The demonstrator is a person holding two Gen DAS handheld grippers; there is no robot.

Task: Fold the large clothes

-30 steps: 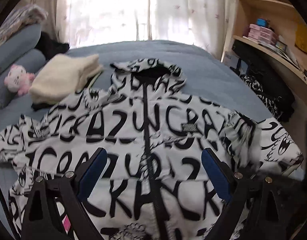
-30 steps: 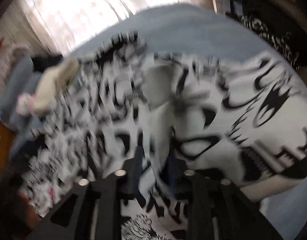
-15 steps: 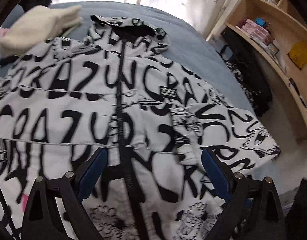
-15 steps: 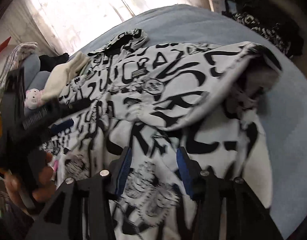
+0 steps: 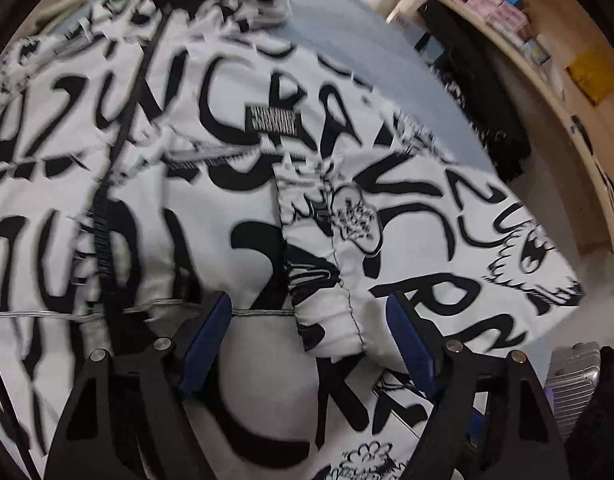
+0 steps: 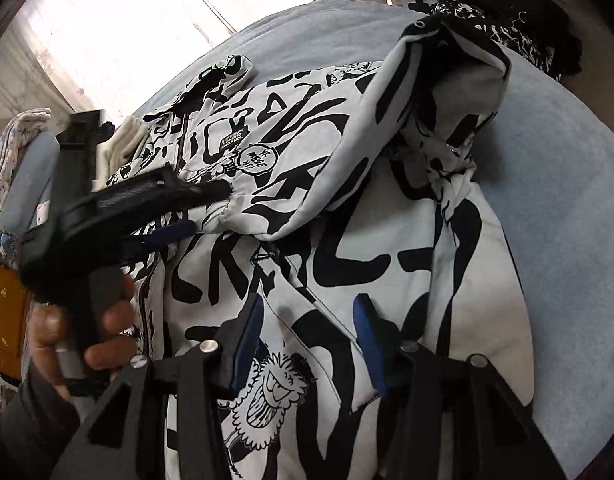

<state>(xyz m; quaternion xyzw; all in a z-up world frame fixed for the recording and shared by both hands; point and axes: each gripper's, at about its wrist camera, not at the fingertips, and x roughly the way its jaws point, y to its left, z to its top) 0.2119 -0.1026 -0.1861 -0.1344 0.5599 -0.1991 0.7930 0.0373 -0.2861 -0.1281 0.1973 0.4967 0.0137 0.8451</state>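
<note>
A large white jacket with black graffiti lettering (image 5: 235,208) lies front-up on a blue bed, zipper running down its middle. Its right sleeve (image 5: 447,240) is folded inward over the chest, cuff (image 5: 331,320) pointing at the hem. My left gripper (image 5: 311,340) is open and hovers low over the jacket, the cuff lying between its blue pads (image 5: 207,336). In the right wrist view the jacket (image 6: 347,240) fills the frame, the folded sleeve (image 6: 347,128) bulging up. My right gripper (image 6: 307,344) is open and empty above the lower hem. The left gripper (image 6: 187,210) shows there too, held by a hand.
The blue bed (image 6: 567,200) extends right of the jacket. A wooden shelf (image 5: 547,60) with boxes and dark clothes (image 5: 491,120) stands to the right. A silver suitcase (image 5: 571,376) stands on the floor. Folded cloth and pillows (image 6: 23,152) lie at the far left.
The right gripper let go of the sleeve, which now lies folded across the chest, and drew back toward the hem. The left gripper moved right and lower, onto the sleeve cuff.
</note>
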